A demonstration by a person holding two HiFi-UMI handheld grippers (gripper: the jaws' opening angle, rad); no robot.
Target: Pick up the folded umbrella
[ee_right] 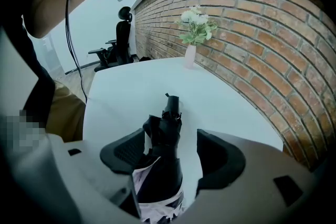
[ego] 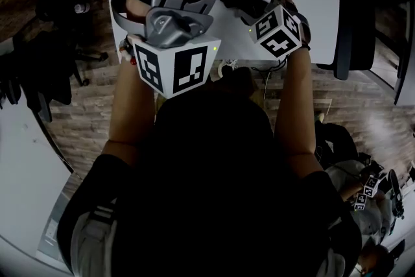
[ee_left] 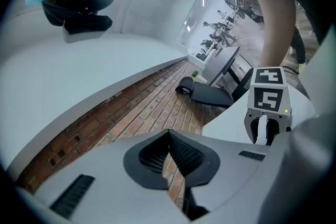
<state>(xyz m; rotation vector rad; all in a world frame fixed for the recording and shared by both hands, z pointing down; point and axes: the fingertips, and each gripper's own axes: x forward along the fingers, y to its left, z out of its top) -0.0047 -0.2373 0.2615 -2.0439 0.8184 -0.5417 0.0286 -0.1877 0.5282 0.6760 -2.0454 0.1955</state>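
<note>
the right gripper view shows the umbrella (ee_right: 165, 165) best: black, folded, with some pale patterned cloth at its near end, lying on the white table (ee_right: 126, 92) and pointing away from the camera. the right gripper (ee_right: 172, 136) has its jaws spread on either side of it. the left pad sits just beside the cloth and the right pad stands clear, so nothing is pinched. this view alone also shows a vase (ee_right: 190, 57) of white flowers at the far table edge, a brick wall (ee_right: 262, 34) and a black chair (ee_right: 122, 34).

the left gripper view looks out level, away from the umbrella. the left gripper (ee_left: 169, 136) has its pad tips pressed together with nothing between them. past them lie a brick-patterned floor (ee_left: 147, 113) and, to the right, the right gripper's marker cube (ee_left: 269, 94) over the table's corner.

the head view shows both cubes and the person's forearms from above, the left gripper high and close to the camera. there the umbrella is hard to tell from the dark gripper parts.
</note>
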